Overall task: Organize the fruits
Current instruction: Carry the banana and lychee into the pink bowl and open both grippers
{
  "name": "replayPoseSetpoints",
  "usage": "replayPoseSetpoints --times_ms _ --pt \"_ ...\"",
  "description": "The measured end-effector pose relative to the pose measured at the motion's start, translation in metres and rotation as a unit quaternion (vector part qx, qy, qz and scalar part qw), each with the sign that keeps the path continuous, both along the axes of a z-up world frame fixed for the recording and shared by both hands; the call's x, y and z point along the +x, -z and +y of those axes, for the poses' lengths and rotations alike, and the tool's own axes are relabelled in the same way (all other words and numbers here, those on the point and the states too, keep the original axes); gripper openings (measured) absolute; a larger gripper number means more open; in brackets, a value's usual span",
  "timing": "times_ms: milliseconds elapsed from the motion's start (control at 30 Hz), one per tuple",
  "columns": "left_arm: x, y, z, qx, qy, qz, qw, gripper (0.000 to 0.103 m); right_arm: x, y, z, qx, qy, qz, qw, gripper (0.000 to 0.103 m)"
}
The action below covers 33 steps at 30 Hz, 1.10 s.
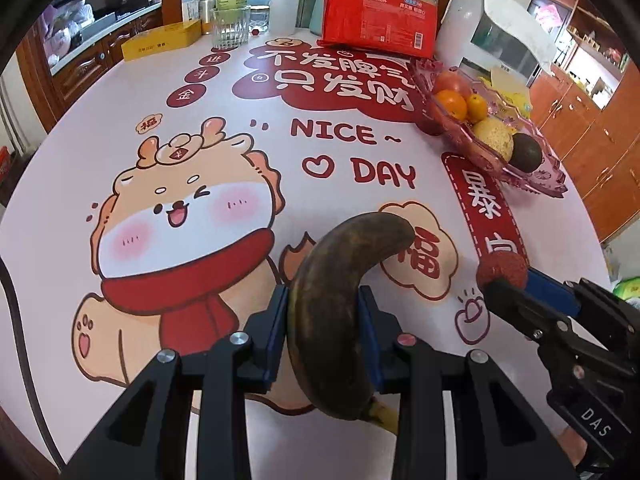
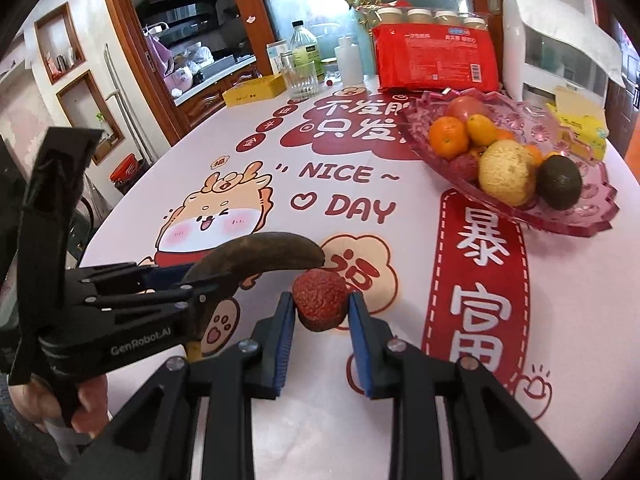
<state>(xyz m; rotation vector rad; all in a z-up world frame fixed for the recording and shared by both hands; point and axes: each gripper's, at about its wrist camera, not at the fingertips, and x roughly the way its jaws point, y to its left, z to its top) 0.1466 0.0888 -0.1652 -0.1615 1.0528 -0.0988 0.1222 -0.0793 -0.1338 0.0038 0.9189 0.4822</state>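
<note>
At lower centre of both views: left gripper (image 1: 324, 332) is clamping an overripe, soft banana (image 1: 344, 300) mid-body; right gripper (image 2: 322, 312) is pinching a light, brittle-skinned lychee (image 2: 320, 300); both likely bruising easily, bowl (image 2: 576, 216) waiting upper right.

One blackened curved banana (image 1: 344, 304) and one bumpy red lychee (image 2: 320, 300) sit at six o'clock, while one scalloped pink glass fruit tray (image 2: 576, 216) at two o'clock holds two round orange tangerines (image 2: 448, 137), one speckled yellow pear (image 2: 506, 172) and one dark green avocado (image 2: 559, 184).
</note>
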Motion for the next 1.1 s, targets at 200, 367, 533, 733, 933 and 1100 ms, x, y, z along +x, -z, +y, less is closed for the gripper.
replayPoseSetpoints --times_ms 200,367,533,733,933,1100 --pt "0.000 -0.034 -0.014 -0.012 0.016 -0.036 0.9992 0.032 -0.002 -0.013 -0.016 0.020 0.018 -0.008 1.000 0.027" --pt "0.020 -0.100 -0.044 -0.006 0.055 -0.086 0.9947 0.032 0.014 -0.061 -0.045 0.046 0.038 -0.034 0.998 0.027" --pt "0.054 -0.168 -0.075 -0.016 0.094 -0.125 0.9876 0.032 0.047 -0.124 -0.082 0.053 0.061 -0.066 0.995 0.027" --pt "0.102 -0.204 -0.115 0.012 0.116 -0.142 0.9829 0.032 0.092 -0.170 -0.121 0.039 0.104 -0.094 0.989 0.027" --pt "0.164 -0.190 -0.146 0.031 0.116 -0.133 0.9839 0.032 0.148 -0.167 -0.158 0.039 0.156 -0.080 0.984 0.027" --pt "0.211 -0.149 -0.177 0.027 0.124 -0.107 0.9862 0.032 0.188 -0.119 -0.179 0.039 0.191 -0.033 0.980 0.027"
